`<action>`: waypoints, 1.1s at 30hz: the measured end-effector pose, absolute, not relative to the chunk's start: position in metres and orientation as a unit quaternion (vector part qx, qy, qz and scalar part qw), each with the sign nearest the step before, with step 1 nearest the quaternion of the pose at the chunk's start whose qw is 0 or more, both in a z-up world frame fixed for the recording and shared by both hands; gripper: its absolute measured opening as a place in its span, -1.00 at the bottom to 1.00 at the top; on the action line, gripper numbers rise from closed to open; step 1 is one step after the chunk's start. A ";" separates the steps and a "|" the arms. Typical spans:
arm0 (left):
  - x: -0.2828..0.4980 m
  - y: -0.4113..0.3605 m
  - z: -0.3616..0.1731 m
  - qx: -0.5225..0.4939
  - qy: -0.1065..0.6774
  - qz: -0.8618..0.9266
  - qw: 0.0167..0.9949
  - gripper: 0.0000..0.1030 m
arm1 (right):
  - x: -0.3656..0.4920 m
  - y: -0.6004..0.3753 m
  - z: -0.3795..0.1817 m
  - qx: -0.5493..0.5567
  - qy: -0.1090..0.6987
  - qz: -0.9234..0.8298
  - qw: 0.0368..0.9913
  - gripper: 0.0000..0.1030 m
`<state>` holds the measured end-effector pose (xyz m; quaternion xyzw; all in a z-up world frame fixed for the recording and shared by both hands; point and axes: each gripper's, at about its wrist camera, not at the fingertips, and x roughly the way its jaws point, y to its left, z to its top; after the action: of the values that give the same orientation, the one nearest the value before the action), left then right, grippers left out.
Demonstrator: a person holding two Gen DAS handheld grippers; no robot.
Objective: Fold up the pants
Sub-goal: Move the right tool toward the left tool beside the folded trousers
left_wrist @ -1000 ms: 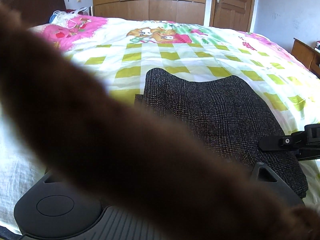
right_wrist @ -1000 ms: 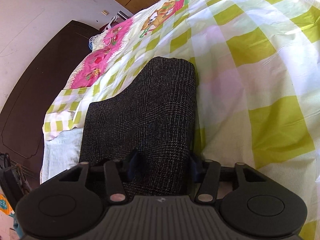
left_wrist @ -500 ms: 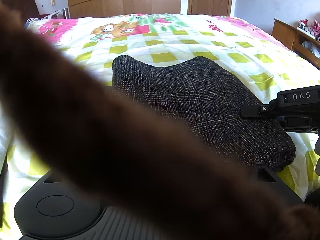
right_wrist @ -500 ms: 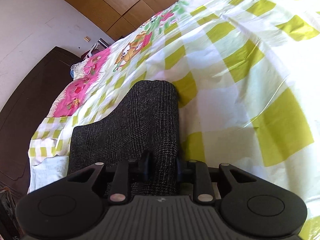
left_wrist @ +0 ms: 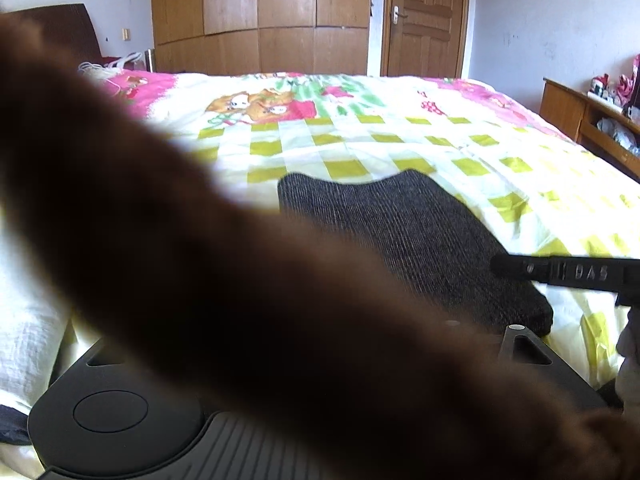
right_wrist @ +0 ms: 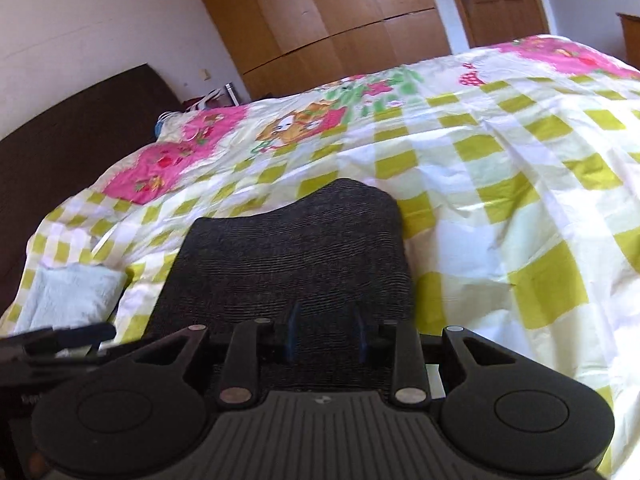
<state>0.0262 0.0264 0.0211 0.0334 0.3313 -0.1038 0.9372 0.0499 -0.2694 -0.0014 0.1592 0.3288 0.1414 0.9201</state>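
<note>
A broad, blurred brown shape [left_wrist: 208, 264], too close to the lens to identify, crosses the left wrist view from upper left to lower right and hides the left gripper's fingers, so whether that claw is apart or together cannot be told; only its black body [left_wrist: 116, 416] shows at the bottom. Beyond the blur, the pants [left_wrist: 412, 236], a dark grey woven fabric folded into a compact block, lie on the bed [left_wrist: 360, 140], whose cover is checked in yellow-green and white with pink cartoon borders. To the right of the pants in that view, the side of the right gripper [left_wrist: 568, 272] reaches in over their near right corner, with the letters "DAS" on it. A wooden wardrobe [left_wrist: 260, 16] and a door [left_wrist: 428, 20] stand past the far side of the bed. In the right wrist view, a pale towel-like cloth [right_wrist: 68, 296] lies on the bed left of the pants [right_wrist: 288, 248], and the dark headboard [right_wrist: 60, 132] rises further left. The right gripper [right_wrist: 326, 336] sits at the near edge of the pants, its two blue-tipped fingers [right_wrist: 294, 332] set a little apart with the fabric between them; whether they actually pinch it cannot be told. Right of the pants the bed cover [right_wrist: 520, 184] lies bare and slightly creased.
</note>
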 end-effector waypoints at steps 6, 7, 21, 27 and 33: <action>0.080 0.023 0.042 0.054 0.287 -0.074 0.953 0.65 | 0.063 -0.219 -0.004 0.128 0.344 0.229 0.901 -0.16; 0.093 0.021 0.039 0.058 0.290 -0.069 0.953 0.65 | 0.064 -0.210 -0.006 0.115 0.343 0.239 0.901 -0.16; 0.149 0.024 -0.016 0.072 0.368 -0.013 0.927 0.71 | 0.057 -0.181 -0.042 0.039 0.322 0.317 0.891 -0.17; 0.102 0.032 0.009 0.065 0.352 -0.022 0.934 0.68 | 0.043 -0.206 -0.030 0.084 0.316 0.300 0.896 -0.18; 0.075 0.044 -0.006 0.062 0.387 -0.006 0.920 0.71 | 0.033 -0.195 -0.025 0.054 0.332 0.271 0.902 -0.18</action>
<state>0.0749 0.0444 -0.0065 0.0624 0.3870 -0.0065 0.9199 0.0327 -0.1951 -0.0252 0.0541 0.3322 0.2713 0.9017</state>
